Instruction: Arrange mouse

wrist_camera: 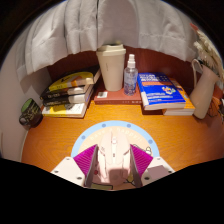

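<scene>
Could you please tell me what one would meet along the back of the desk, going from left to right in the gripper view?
Stack of books with a yellow cover on top → beige container → clear spray bottle → blue book → white object at the far right. The open gripper hovers nearer, over a light blue mouse pad.

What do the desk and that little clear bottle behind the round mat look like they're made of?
The desk looks like wood or wood-look laminate: warm orange-brown, smooth. The bottle seems clear plastic, see-through with a white top; glass is possible. The tool hangs open above the pale blue mat.
</scene>
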A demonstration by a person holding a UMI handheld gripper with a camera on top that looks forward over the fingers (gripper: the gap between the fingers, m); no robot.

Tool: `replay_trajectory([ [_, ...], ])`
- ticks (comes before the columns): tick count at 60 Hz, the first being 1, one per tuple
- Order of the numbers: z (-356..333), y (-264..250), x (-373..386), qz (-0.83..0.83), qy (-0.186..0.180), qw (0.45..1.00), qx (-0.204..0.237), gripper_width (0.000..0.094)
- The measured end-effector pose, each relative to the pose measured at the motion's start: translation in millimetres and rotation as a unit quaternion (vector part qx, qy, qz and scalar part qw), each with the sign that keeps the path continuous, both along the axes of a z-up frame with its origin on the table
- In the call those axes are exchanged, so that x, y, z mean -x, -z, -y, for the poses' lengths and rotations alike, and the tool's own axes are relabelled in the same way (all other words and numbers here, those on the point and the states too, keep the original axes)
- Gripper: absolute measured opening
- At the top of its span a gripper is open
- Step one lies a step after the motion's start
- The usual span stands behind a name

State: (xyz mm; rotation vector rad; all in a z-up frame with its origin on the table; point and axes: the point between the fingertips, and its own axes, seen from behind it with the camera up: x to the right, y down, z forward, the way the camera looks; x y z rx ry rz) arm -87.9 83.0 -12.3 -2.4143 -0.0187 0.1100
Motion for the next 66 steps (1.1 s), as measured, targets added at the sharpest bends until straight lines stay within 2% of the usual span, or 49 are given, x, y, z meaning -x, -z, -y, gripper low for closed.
replay_trajectory([
  [6, 0.8, -3.1, 10.4, -0.023, 0.0, 1.0, 0.005, 0.0767],
  [12, 8.9, -11.0, 3.3, -0.007, 0.008, 1.0, 0.016, 0.0861],
  [16, 18.0, -29.5, -4.0, 0.004, 0.018, 1.0, 0.008, 0.0826],
  [20, 34.1, -52.2, -7.9, 0.008, 0.025, 1.0, -0.002, 0.0826],
  [21, 39.3, -58.3, -8.5, 0.009, 0.027, 1.0, -0.005, 0.0862],
  [40, 169.2, -171.7, -18.4, 0.036, 0.066, 0.995, -0.063, 0.0862],
  [54, 236.5, -212.8, -8.8, 0.049, 0.079, 0.992, -0.09, 0.086],
  [66, 264.3, -228.6, 9.6, 0.045, 0.065, 0.992, -0.099, 0.0861],
])
